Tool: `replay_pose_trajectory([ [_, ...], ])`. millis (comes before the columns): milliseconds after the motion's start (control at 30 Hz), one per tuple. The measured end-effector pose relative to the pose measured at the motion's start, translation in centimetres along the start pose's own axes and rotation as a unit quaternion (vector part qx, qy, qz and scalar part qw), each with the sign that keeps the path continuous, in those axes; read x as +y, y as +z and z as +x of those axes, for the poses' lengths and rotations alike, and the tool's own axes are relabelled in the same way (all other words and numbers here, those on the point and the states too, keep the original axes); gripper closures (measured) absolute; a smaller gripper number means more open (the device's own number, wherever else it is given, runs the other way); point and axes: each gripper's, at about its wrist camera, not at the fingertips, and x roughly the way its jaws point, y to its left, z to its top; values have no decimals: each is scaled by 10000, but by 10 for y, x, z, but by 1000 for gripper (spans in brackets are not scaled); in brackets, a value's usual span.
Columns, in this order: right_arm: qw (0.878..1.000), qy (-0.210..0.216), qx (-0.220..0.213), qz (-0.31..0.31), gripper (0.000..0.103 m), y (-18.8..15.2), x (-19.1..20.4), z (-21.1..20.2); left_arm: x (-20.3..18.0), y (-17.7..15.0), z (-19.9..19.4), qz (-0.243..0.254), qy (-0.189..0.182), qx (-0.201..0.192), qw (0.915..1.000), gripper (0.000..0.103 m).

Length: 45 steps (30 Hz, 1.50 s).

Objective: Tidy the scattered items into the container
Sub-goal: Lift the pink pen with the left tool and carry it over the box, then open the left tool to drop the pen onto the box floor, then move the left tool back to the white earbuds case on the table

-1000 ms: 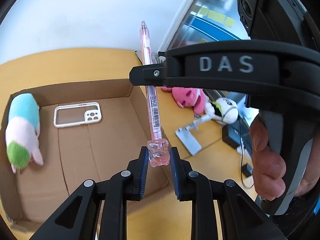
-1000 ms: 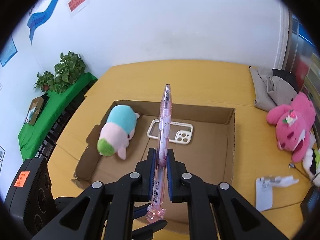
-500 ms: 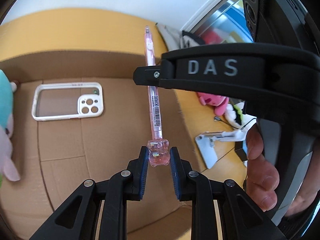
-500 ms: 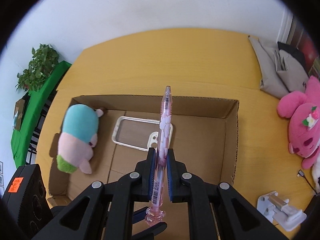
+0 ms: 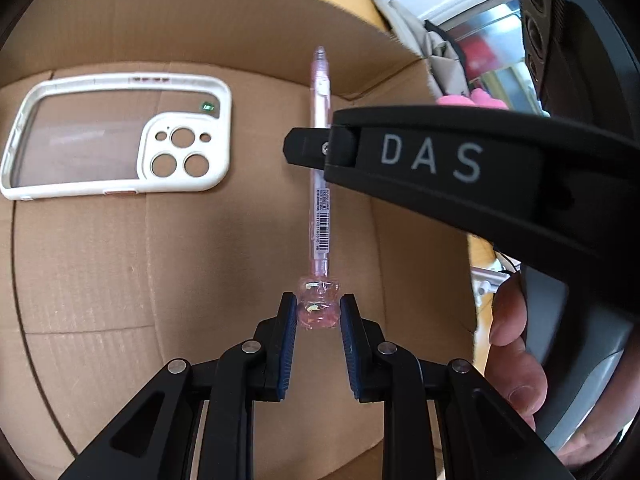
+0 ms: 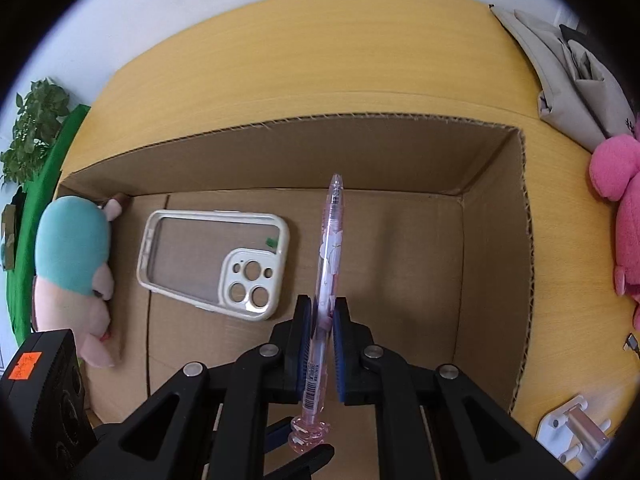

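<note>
Right wrist | phone case (image 6: 212, 258), plush (image 6: 72, 276) beside pen (image 6: 330, 248)

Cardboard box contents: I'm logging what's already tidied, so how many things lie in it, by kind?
In the cardboard box:
Phone case: 1
Plush toy: 1
Total: 2
The pink pen is held above the box, not counted.

Wooden table (image 6: 320, 60) under cardboard box (image 6: 496, 264)
</note>
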Motion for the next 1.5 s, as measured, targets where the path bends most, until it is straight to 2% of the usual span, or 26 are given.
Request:
replay_pose_trajectory([
  [467, 9998, -158, 99, 27, 90, -5, -8, 21, 10, -7, 11, -155, -30, 140, 9998, 79],
  [500, 9998, -146, 97, 24, 88, -6, -8, 21, 11, -8, 11, -192, -54, 147, 9997, 74],
  [533, 9999, -129, 82, 31, 80, -7, -8, 20, 12, -9, 10, -229, -97, 148, 9996, 71],
  [600, 9999, -105, 0, 60, 69, -9, -10, 16, 12, -12, 7, -278, -116, 117, 9995, 57],
  [633, 9999, -90, -52, 73, 67, -10, -10, 13, 12, -13, 6, -271, -81, 95, 9996, 53],
  [700, 9999, -54, -145, 72, 67, -12, -11, 5, 12, -17, 1, -257, 13, 32, 9997, 35],
  [767, 9996, -73, -270, 24, 67, -15, -10, -8, 9, -23, -8, -190, 65, -109, 9997, 32],
  [867, 9987, 85, -495, 11, 65, -28, -11, -33, 0, -38, -35, 53, 188, -484, 9986, 31],
  [933, 9969, 281, -737, 8, 58, -44, -12, -56, -5, -50, -57, 278, 366, -807, 9957, 29],
  [967, 9955, 374, -868, 11, 56, -52, -11, -67, -9, -61, -70, 412, 464, -1011, 9929, 24],
  [1100, 9843, 678, -1629, -75, 24, -93, -1, -121, -13, -114, -133, 901, 722, -2022, 9725, 14],
  [1167, 9786, 717, -1921, -163, 23, -115, 5, -138, -23, -151, -164, 1225, 829, -2488, 9572, 4],
  [1200, 9762, 711, -2037, -216, 23, -126, 10, -142, -21, -158, -179, 1362, 968, -2713, 9479, 0],
  [1300, 9715, 516, -2288, -341, 23, -170, 27, -152, -20, -202, -217, 1712, 1502, -3292, 9164, 0],
  [1400, 9677, 153, -2498, -310, 23, -207, 39, -156, -23, -220, -228, 1804, 2137, -3581, 8908, 0],
  [1467, 9648, -96, -2619, -209, 23, -227, 41, -161, -17, -236, -231, 1746, 2417, -3692, 8802, 0],
  [1500, 9634, -204, -2662, -224, 23, -235, 44, -163, -12, -244, -234, 1690, 2490, -3719, 8781, 0],
])
